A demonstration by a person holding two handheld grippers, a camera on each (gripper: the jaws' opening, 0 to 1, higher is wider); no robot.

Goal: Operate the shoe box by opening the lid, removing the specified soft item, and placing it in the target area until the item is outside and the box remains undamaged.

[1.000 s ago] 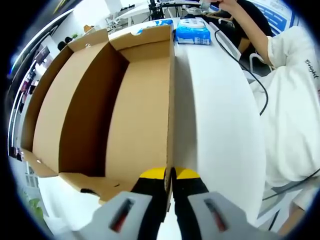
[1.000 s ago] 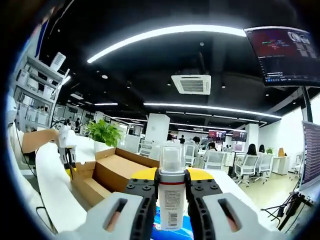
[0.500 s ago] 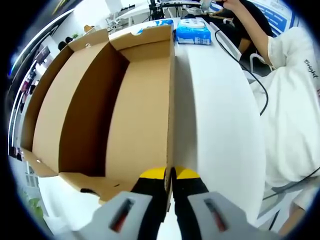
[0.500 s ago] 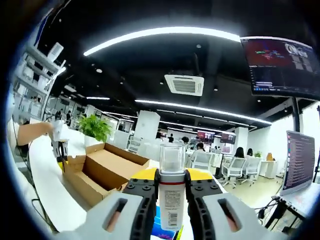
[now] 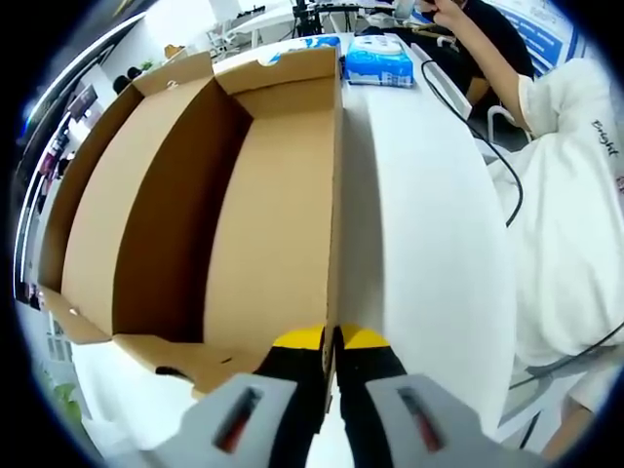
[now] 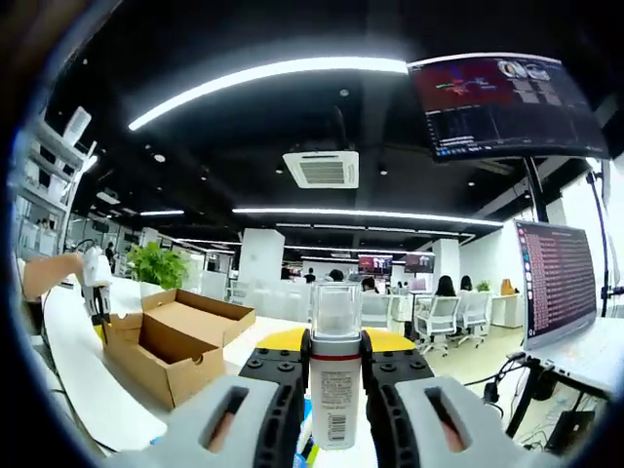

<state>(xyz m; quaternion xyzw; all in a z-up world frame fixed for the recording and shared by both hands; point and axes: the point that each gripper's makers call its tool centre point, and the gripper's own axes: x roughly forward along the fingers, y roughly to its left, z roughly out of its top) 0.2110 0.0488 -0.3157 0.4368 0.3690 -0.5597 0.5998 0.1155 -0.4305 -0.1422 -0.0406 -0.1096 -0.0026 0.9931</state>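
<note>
Meanwhile the left tool (image 5: 331, 343) pinches the open box (image 5: 244, 195) wall on the surface (image 5: 419, 244), so the right tool (image 6: 335, 363), clamping the bottle (image 6: 335, 375) aloft, should lower gently.

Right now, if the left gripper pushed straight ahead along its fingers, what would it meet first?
The left gripper is already shut on the shoe box side wall, so it would run along that edge. Beyond the box's far end lies a blue-and-white pack, though depth is unclear.
</note>
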